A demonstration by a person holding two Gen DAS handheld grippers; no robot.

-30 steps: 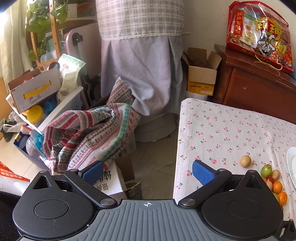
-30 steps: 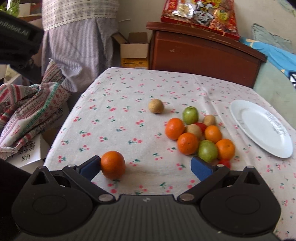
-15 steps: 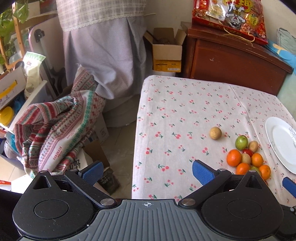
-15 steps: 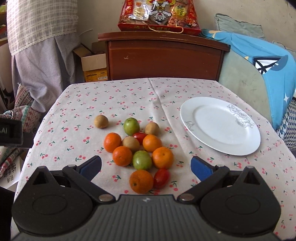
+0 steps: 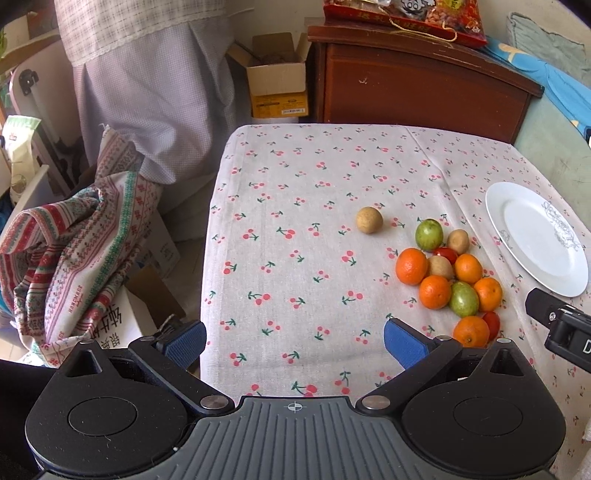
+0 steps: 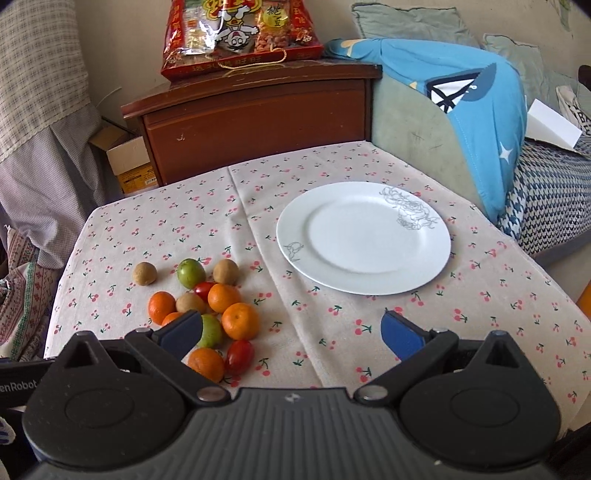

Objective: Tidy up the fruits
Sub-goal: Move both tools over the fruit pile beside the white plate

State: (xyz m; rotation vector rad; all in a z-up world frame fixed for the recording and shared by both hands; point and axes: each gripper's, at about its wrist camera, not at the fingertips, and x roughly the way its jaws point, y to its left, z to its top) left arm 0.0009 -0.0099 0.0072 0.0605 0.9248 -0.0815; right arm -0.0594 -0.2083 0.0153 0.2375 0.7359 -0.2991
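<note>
A pile of fruit (image 5: 448, 277) lies on the cherry-print tablecloth (image 5: 295, 240): several oranges, green fruits, brown fruits and red tomatoes. One brown fruit (image 5: 369, 220) lies apart to the left. The pile also shows in the right wrist view (image 6: 210, 299). A white plate (image 6: 364, 236) stands empty to its right, also in the left wrist view (image 5: 535, 240). My left gripper (image 5: 293, 341) is open and empty above the table's near left part. My right gripper (image 6: 291, 334) is open and empty, its left finger (image 6: 183, 330) over the pile's near edge.
A dark wooden cabinet (image 6: 258, 114) with a red snack bag (image 6: 240, 33) stands behind the table. A sofa with a blue cloth (image 6: 472, 107) is at the right. Patterned cloth (image 5: 74, 240) and cardboard boxes (image 5: 277, 77) lie left of the table edge.
Both grippers have swung to the right over the table. The lone orange seen near the right gripper's left finger now lies at the pile's near edge. Both stay open.
</note>
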